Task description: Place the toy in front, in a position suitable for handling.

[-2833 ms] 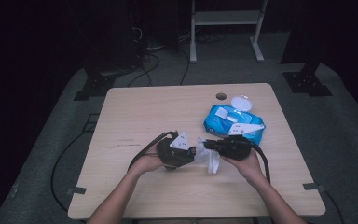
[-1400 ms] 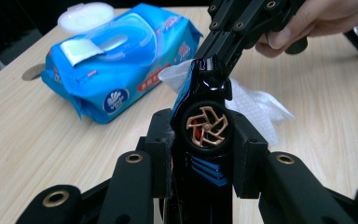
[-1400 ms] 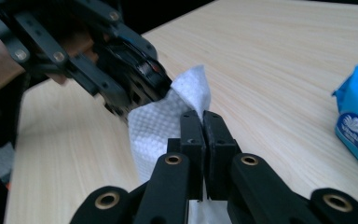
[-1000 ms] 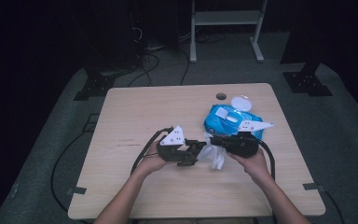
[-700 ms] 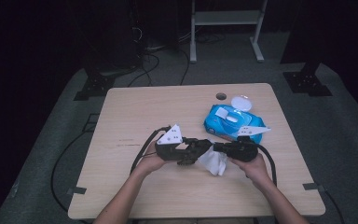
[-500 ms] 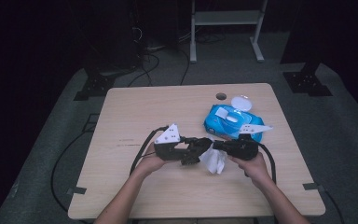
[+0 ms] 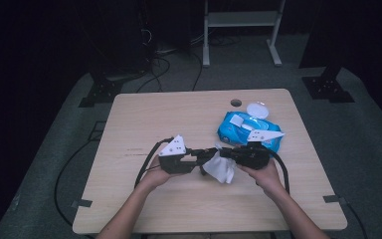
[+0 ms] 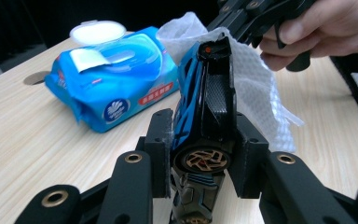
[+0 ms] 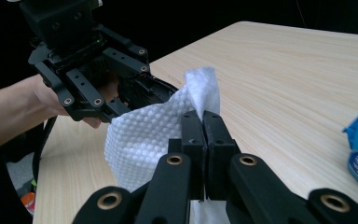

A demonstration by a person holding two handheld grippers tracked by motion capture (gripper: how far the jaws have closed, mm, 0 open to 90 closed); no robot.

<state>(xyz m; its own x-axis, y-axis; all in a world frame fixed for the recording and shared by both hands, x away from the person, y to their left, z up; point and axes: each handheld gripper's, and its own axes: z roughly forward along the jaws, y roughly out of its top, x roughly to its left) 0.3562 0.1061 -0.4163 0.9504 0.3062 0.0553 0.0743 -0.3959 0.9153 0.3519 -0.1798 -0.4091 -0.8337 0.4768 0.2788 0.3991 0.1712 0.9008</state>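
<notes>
left gripper (image 8: 204, 161) clamps a black-and-blue toy car (image 8: 205, 116); right gripper (image 9: 203, 126) pinches a white wet wipe (image 9: 158, 135) against it.

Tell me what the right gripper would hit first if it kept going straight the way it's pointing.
Most likely the toy car clamped in the left gripper: the right gripper, shut on the white wipe, points straight at it, though depth is unclear.

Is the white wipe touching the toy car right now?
Touching. In the left gripper view the white wipe drapes directly against the far side of the toy car, with no gap showing between them.
</notes>
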